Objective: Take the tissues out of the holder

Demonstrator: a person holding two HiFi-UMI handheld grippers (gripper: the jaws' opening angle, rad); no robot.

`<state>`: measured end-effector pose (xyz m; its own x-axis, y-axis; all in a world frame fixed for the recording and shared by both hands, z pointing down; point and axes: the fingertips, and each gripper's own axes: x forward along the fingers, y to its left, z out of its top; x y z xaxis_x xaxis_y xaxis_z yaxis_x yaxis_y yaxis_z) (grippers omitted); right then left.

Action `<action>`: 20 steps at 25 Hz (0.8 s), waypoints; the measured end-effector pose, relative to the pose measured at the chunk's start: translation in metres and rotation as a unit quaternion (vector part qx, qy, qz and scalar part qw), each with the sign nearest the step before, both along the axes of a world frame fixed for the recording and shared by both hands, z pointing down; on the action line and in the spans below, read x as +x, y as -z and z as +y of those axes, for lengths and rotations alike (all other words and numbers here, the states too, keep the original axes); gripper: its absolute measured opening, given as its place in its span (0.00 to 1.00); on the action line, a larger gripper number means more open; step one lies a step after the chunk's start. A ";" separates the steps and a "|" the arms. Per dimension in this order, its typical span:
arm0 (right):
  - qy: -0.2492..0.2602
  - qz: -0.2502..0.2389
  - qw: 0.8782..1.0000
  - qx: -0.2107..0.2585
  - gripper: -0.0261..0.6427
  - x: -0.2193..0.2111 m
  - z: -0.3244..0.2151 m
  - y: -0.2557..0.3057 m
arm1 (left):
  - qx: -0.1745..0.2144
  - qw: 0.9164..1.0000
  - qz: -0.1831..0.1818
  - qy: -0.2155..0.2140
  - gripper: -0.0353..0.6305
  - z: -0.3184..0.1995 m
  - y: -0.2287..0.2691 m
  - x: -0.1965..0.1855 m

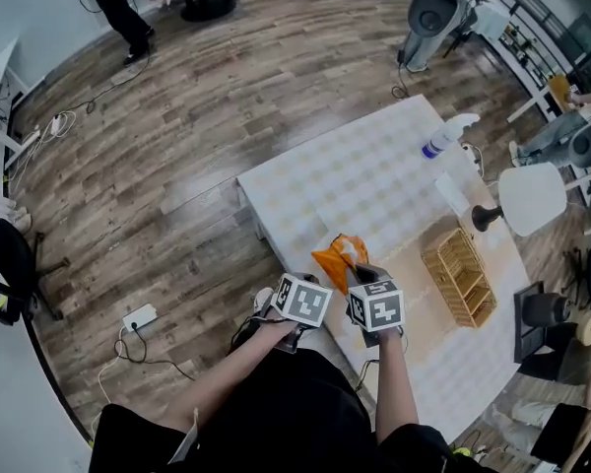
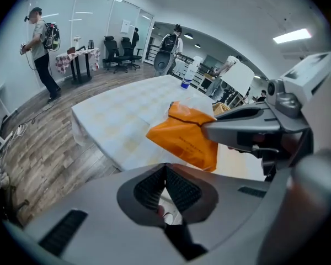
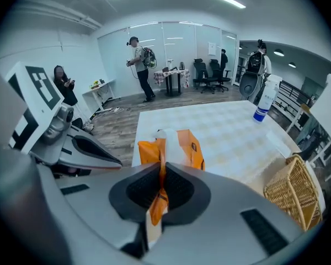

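Observation:
An orange tissue pack hangs just above the near part of the white table. My right gripper is shut on the pack's near end, and a white tissue sticks out of its top. My left gripper is beside it on the left, past the table's edge, jaws shut, apart from the pack. The right gripper's jaws show at the pack's right in the left gripper view. A wicker holder stands to the right.
A spray bottle stands at the table's far end. A white lamp is at the right edge. A power strip and cables lie on the wooden floor to the left. People stand in the room behind.

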<state>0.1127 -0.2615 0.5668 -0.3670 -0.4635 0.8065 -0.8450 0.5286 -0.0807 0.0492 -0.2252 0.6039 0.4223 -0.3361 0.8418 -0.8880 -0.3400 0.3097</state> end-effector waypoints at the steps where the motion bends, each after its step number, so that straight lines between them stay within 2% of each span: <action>1: 0.001 0.000 1.000 -0.001 0.06 -0.006 -0.006 -0.001 | 0.000 1.000 0.000 0.003 0.07 -0.003 0.000 -0.005; 8: 0.003 0.002 1.000 -0.003 0.06 -0.032 -0.048 -0.012 | 0.003 1.000 -0.005 0.017 0.07 -0.027 -0.004 -0.036; 20: 0.013 0.020 1.000 -0.010 0.06 -0.091 -0.116 -0.028 | -0.004 1.000 -0.008 0.018 0.07 -0.071 -0.008 -0.090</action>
